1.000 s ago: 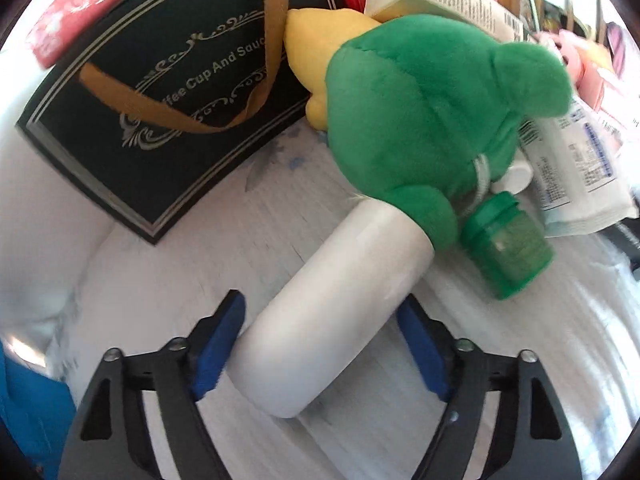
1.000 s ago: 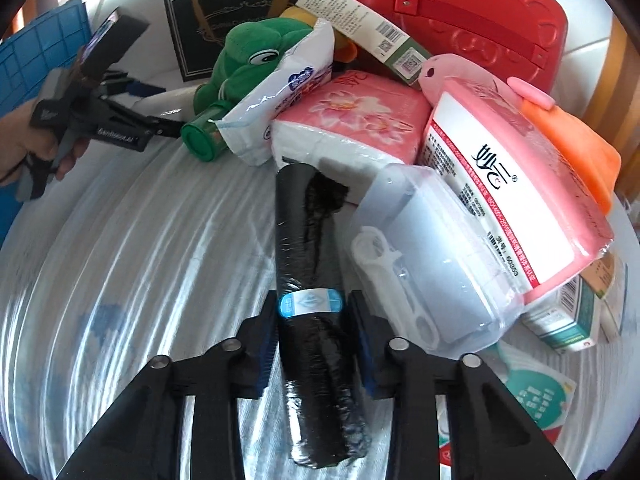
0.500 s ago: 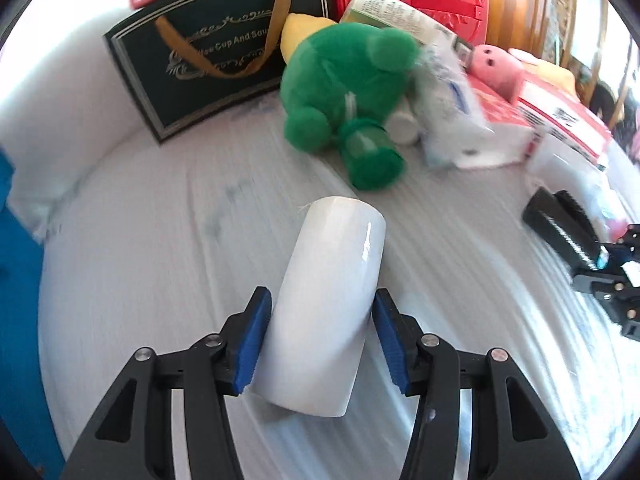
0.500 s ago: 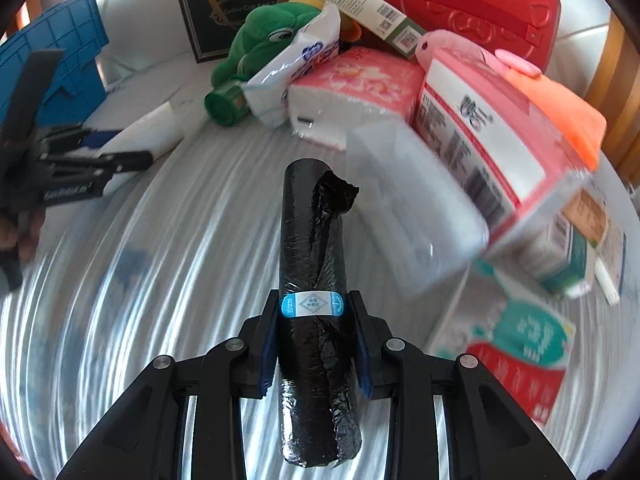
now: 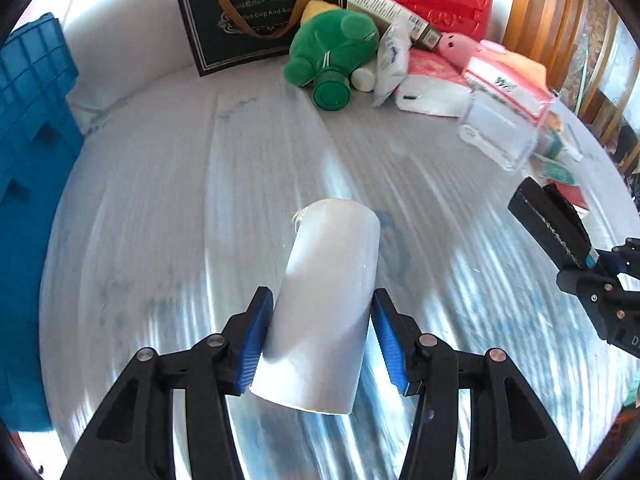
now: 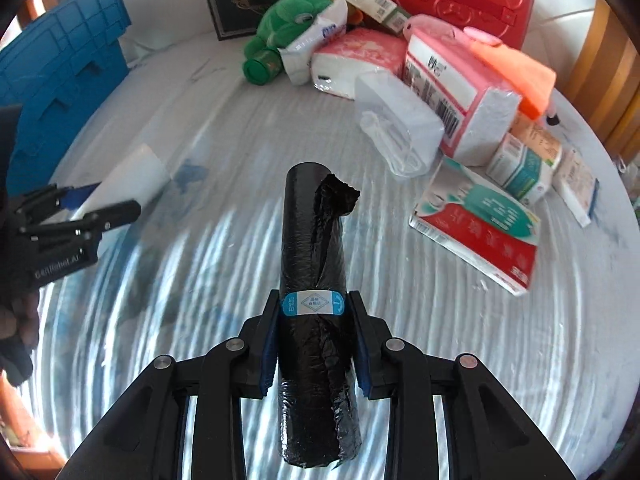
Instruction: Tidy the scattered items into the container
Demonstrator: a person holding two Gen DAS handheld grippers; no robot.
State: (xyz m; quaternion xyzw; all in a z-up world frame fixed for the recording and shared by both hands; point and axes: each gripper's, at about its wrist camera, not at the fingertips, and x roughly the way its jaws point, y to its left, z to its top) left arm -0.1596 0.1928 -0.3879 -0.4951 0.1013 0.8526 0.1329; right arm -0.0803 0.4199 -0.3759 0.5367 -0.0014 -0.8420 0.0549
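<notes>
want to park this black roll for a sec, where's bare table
Bare: the wide middle of the table, between the blue crate and the packet pile. Crowded: the far edge around the green plush and the right side by the red-and-teal pack.

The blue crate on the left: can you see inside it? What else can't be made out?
- Blue crate, both views: only its outer wall shows; the picture edge cuts it off.
- Black gift box, left view: the green plush toy covers its corner and lettering.
- Tissue pack print, right view: too blurred to read.

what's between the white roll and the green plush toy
Only bare tabletop: the left wrist view shows nothing between the white roll and the green plush toy.
</notes>
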